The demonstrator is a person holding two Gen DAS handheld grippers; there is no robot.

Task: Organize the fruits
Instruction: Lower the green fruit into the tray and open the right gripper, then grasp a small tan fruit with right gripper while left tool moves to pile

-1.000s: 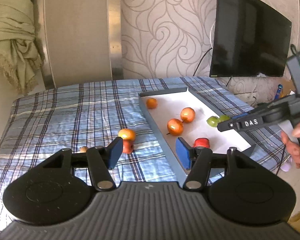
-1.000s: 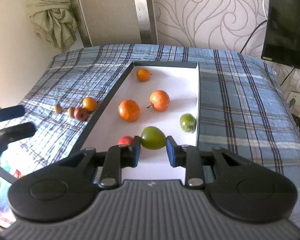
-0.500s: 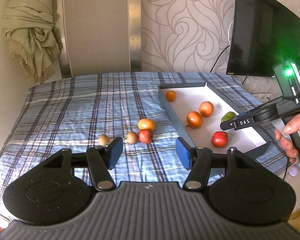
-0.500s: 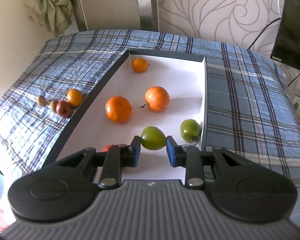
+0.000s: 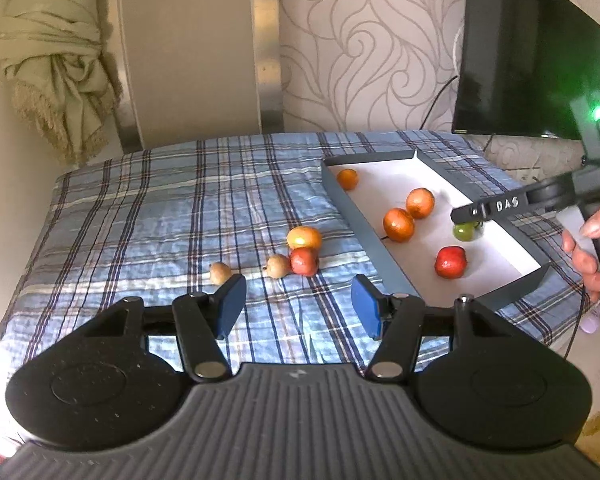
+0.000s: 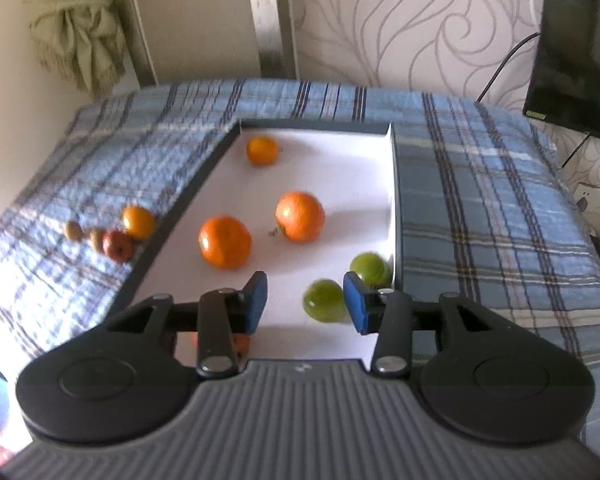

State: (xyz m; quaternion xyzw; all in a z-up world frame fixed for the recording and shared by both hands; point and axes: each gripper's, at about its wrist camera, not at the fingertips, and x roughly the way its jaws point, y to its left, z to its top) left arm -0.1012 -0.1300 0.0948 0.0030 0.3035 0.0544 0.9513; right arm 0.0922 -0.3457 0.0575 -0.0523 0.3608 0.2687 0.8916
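My right gripper (image 6: 305, 306) hangs low over the white tray (image 6: 394, 200) and its jaws are opening. A green fruit (image 6: 324, 306) lies on the tray floor between the pads, close to the right one and free of the left. A second green fruit (image 6: 370, 268) sits just behind it by the tray's right wall. Two oranges (image 6: 224, 242) (image 6: 300, 216), a small orange (image 6: 262, 151) and a red fruit (image 5: 451, 262) are also in the tray. My left gripper (image 5: 298, 308) is open above the plaid cloth with nothing between its fingers.
On the blue plaid cloth (image 5: 160, 220) left of the tray lie a yellow-orange fruit (image 5: 304, 238), a red fruit (image 5: 304, 261) and two small brown ones (image 5: 278, 266) (image 5: 220, 273). A hand (image 5: 584, 248) holds the right tool. A dark screen (image 5: 528, 64) stands at the back right.
The right jaws have parted and the green fruit they gripped now rests on the tray floor near the other green one. The left view has swung towards the fruits on the cloth.
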